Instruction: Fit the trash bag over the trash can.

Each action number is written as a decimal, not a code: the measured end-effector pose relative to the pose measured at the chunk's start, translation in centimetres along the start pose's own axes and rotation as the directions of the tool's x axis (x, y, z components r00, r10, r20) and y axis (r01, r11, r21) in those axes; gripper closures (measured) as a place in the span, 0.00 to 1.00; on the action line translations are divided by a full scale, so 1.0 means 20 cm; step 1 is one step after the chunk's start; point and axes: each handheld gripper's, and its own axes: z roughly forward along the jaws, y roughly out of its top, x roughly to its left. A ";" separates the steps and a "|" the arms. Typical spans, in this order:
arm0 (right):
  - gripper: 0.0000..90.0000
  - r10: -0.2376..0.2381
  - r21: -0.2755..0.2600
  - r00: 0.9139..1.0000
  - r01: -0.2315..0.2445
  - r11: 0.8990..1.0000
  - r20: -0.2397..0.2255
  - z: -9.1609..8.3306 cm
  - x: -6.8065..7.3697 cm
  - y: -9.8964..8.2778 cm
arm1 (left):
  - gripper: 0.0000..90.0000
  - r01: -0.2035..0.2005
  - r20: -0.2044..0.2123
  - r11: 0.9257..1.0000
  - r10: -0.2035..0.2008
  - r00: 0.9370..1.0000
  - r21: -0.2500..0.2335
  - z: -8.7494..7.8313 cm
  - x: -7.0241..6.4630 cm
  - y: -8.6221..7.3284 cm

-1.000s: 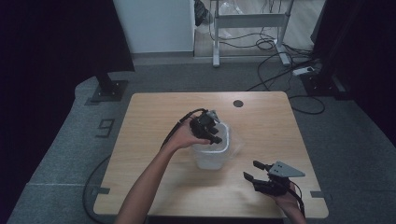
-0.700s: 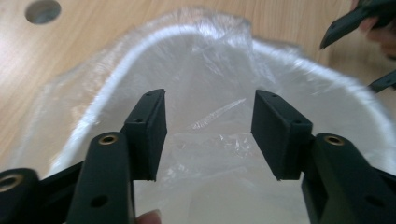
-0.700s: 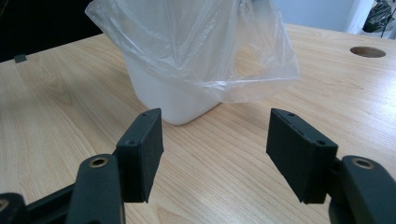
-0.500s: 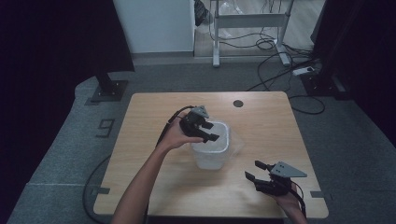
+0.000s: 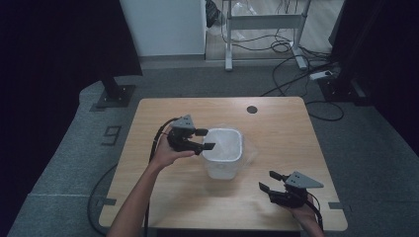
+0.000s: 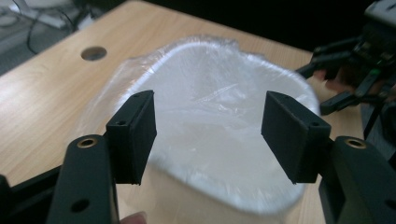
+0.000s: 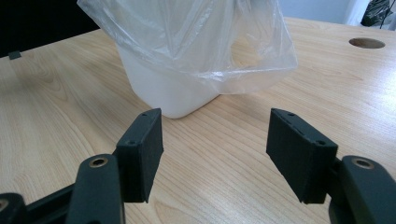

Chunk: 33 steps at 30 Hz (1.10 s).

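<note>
A white bin point(image 5: 223, 154) lined with a clear plastic bag point(image 5: 249, 148) stands upright near the middle of the wooden worktop point(image 5: 158, 197), its open mouth facing up. The left gripper point(image 5: 204, 139) hovers at the bin's left rim, fingers point(image 6: 135, 133) released and spread apart, gripping nothing; in the left gripper view the bin's mouth lies straight ahead and just below them, the bag's film stretched over the rim. The right gripper point(image 5: 267, 181) sits low by the near right corner of the worktop, apart from the bin, its fingers point(image 7: 142, 151) likewise released and empty. The left hand is clearly the nearer, and the bin lies to the right of its fingers, so any move on the liner or rim would probably fall to that hand. The high view gives the overall layout: bin central, a round cable hole point(image 5: 252, 109) toward the far edge, one gripper on each side. The right gripper view adds what the others lack: the bag's loose skirt hanging down the outside of the bin and ballooning off one side, with the bin's base bare on the wood. The left gripper view alone looks into the lined interior, which seems empty, though blur makes that uncertain.
</note>
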 end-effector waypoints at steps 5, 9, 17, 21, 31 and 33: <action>0.40 0.002 -0.001 1.000 -0.002 1.000 0.003 0.00 0.00 0.00 | 0.38 0.019 -0.025 0.998 -0.020 0.999 -0.063 -0.09 -0.01 -0.08; 0.40 0.004 -0.004 1.000 -0.004 1.000 0.010 -0.01 -0.01 0.00 | 0.37 0.031 -0.040 0.995 -0.035 0.999 -0.090 -0.15 -0.02 -0.15; 0.40 0.017 -0.005 0.999 -0.017 1.000 0.034 -0.02 -0.03 -0.02 | 0.37 0.061 -0.070 0.991 -0.070 0.995 -0.123 -0.25 -0.04 -0.28; 0.40 0.022 -0.004 0.999 -0.022 1.000 0.046 -0.02 -0.04 -0.02 | 0.37 0.075 -0.089 0.990 -0.086 0.992 -0.120 -0.27 -0.05 -0.35; 0.39 0.027 0.001 0.997 -0.027 1.000 0.068 -0.01 -0.05 -0.02 | 0.37 0.117 -0.110 0.987 -0.129 0.986 -0.110 -0.30 -0.04 -0.48; 0.39 0.027 0.001 0.997 -0.027 1.000 0.069 -0.01 -0.05 -0.02 | 0.37 0.118 -0.113 0.987 -0.130 0.985 -0.109 -0.30 -0.04 -0.48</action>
